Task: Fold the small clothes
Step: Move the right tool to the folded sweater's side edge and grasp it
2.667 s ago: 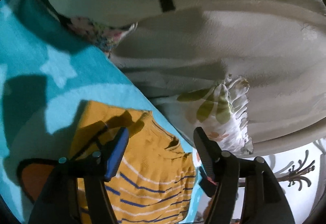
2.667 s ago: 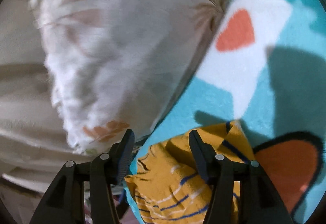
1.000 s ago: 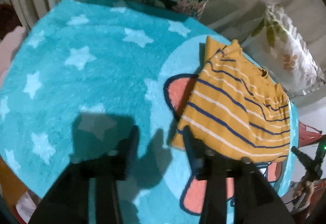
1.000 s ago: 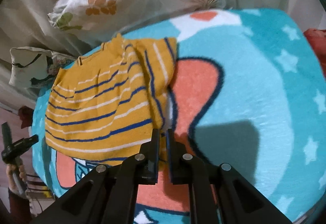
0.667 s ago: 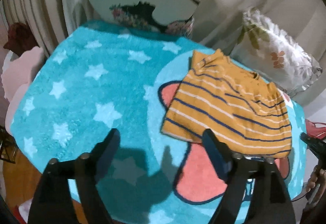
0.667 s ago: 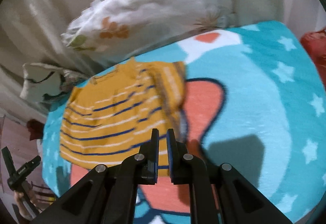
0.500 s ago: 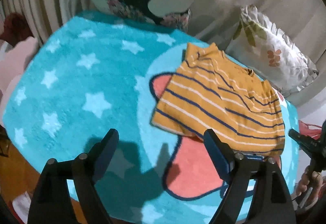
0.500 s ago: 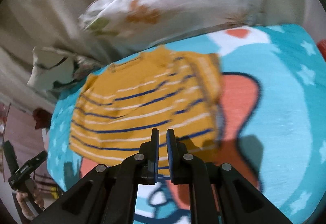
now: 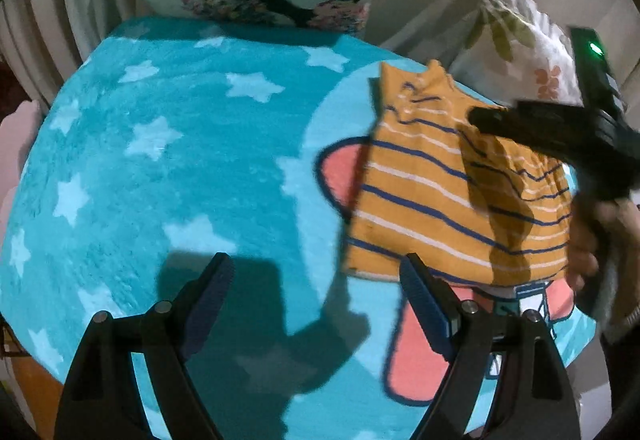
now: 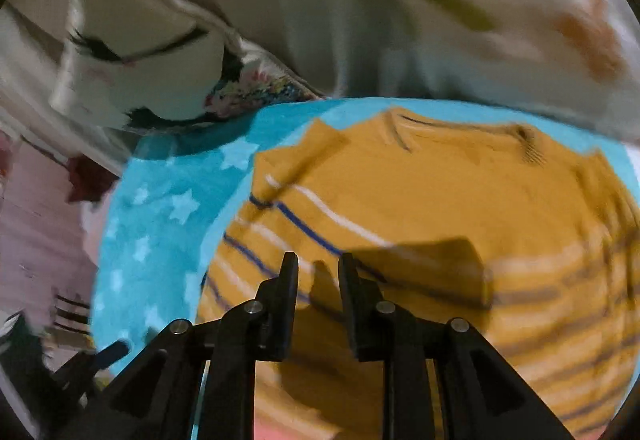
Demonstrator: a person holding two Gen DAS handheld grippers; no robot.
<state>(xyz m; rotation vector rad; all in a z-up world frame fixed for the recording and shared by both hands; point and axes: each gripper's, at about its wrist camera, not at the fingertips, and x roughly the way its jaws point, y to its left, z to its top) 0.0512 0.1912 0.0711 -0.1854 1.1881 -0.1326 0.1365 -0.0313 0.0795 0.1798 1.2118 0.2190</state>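
Observation:
A small yellow shirt [image 9: 448, 195] with blue and white stripes lies flat on a turquoise star blanket [image 9: 180, 159], neck toward the pillows. My left gripper [image 9: 316, 280] is wide open and empty, above the blanket just left of the shirt's hem. My right gripper [image 10: 318, 272] hovers over the middle of the shirt [image 10: 420, 207], its jaws a narrow gap apart and empty. In the left wrist view the right gripper [image 9: 552, 139] shows as a dark body held over the shirt's right side.
A white pillow with an eyelash face [image 10: 140, 51] and a leaf-print pillow [image 9: 520, 39] lie behind the blanket. Beige fabric fills the back. Pink cloth [image 10: 36, 224] lies off the blanket's left edge.
My right gripper has moved over the shirt and its jaws have parted slightly from shut. My left gripper has drifted closer to the blanket, staying open.

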